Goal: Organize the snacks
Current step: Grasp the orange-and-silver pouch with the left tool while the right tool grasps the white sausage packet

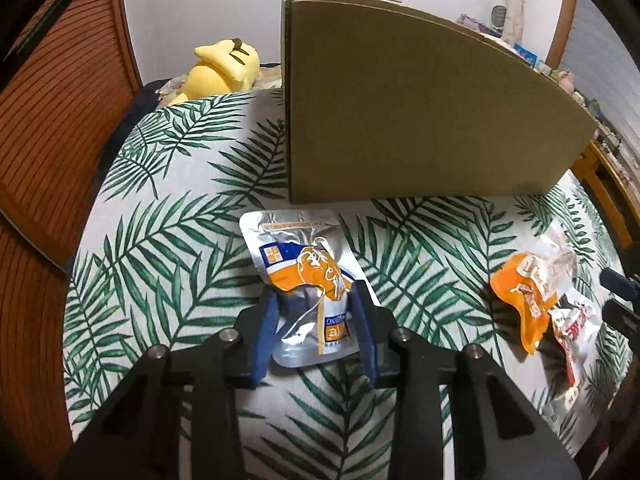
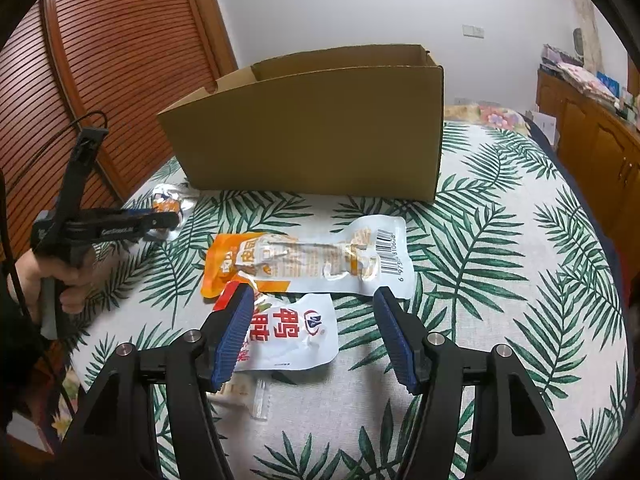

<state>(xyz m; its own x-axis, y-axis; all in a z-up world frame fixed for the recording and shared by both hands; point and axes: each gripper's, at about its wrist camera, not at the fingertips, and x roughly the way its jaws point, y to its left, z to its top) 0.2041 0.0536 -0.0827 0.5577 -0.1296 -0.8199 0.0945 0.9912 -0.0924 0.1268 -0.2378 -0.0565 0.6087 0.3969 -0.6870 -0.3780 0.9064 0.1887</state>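
Note:
A silver-and-orange snack pouch (image 1: 304,280) lies on the leaf-print cloth in front of an open cardboard box (image 1: 400,120). My left gripper (image 1: 314,300) is shut on its near half, with a blue pad pressing each side. In the right wrist view, the same left gripper (image 2: 160,220) is held by a hand (image 2: 60,276) at the left, over that pouch (image 2: 168,204). My right gripper (image 2: 316,320) stands open over a white pack with red characters (image 2: 296,332). An orange-and-white pack (image 2: 280,260) lies just beyond it, before the box (image 2: 312,132).
A yellow plush toy (image 1: 224,68) lies behind the box's left side. A slatted wooden door (image 2: 120,60) stands at the left and a wooden cabinet (image 2: 592,140) at the right. A small clear wrapper (image 2: 248,392) lies under my right gripper's left finger.

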